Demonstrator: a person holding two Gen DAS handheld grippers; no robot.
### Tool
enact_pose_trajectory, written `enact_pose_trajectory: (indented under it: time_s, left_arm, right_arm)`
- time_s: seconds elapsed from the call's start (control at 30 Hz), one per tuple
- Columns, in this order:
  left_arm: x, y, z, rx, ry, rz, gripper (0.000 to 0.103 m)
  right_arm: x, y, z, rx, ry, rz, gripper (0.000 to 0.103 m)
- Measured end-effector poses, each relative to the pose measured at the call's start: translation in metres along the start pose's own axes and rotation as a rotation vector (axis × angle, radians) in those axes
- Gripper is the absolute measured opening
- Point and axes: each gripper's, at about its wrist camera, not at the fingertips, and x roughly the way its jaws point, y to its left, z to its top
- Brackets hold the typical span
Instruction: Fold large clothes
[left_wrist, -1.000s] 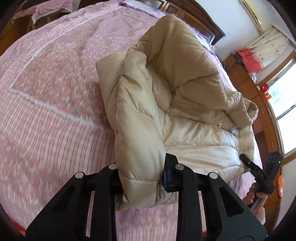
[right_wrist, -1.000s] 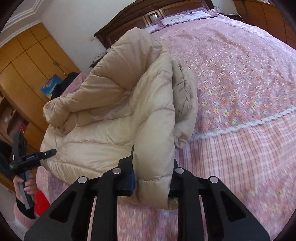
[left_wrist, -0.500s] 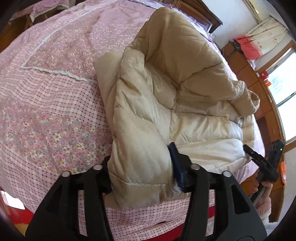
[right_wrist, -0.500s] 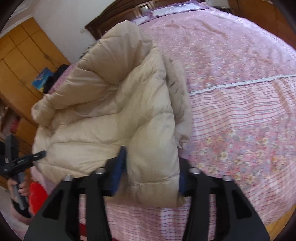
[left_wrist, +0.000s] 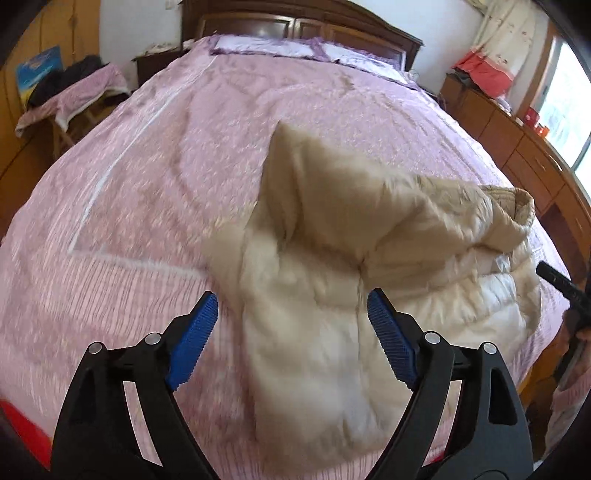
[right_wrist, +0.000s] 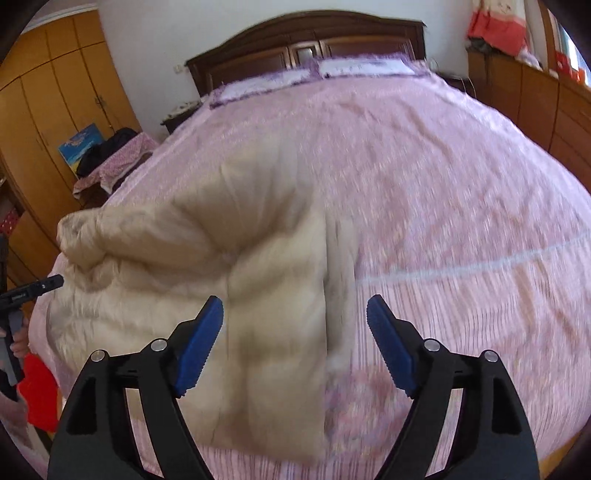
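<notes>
Beige puffer jacket (left_wrist: 332, 295) bunched on pink bed (left_wrist: 147, 184), lower centre of frame. Left claw (left_wrist: 291, 317) spread wide, right claw (right_wrist: 295, 321) wide too, nothing gripped. Bulges better pressed flat before next fold, edges squared up.

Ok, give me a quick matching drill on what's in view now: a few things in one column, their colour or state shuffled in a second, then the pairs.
Things:
1. padded jacket
2. bedspread
3. left hand-held gripper
4. headboard

Colour or state:
A. dark brown wood
B. pink, patterned
C. open, blue pads either side of a sleeve
D. beige, lying crumpled on the bed

Pairs: 1-D, 2-B, 3-C, 4-A
</notes>
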Motion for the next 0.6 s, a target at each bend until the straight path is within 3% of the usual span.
enact_pose_trajectory:
  time_s: [0.2,0.37,0.43,0.5,0.6]
  left_arm:
    - [0.031,-0.013,0.037,0.099,0.016,0.015,0.083]
    - [0.045,-0.021,0.053,0.143,-0.008,0.014,0.083]
    - [0.050,-0.021,0.056,0.137,-0.021,0.018,0.070]
    - [0.059,-0.017,0.058,0.100,-0.006,0.009,0.031]
    - [0.058,-0.013,0.061,0.034,-0.032,-0.029,0.017]
  right_arm:
    - [0.042,0.007,0.032,-0.060,0.046,0.011,0.078]
    - [0.066,0.002,0.047,-0.021,0.050,0.041,0.078]
    - [0.070,-0.002,0.048,0.006,0.052,0.047,0.071]
    - [0.070,-0.004,0.049,0.025,0.043,0.035,0.048]
    - [0.059,-0.004,0.052,0.053,0.005,0.074,0.023]
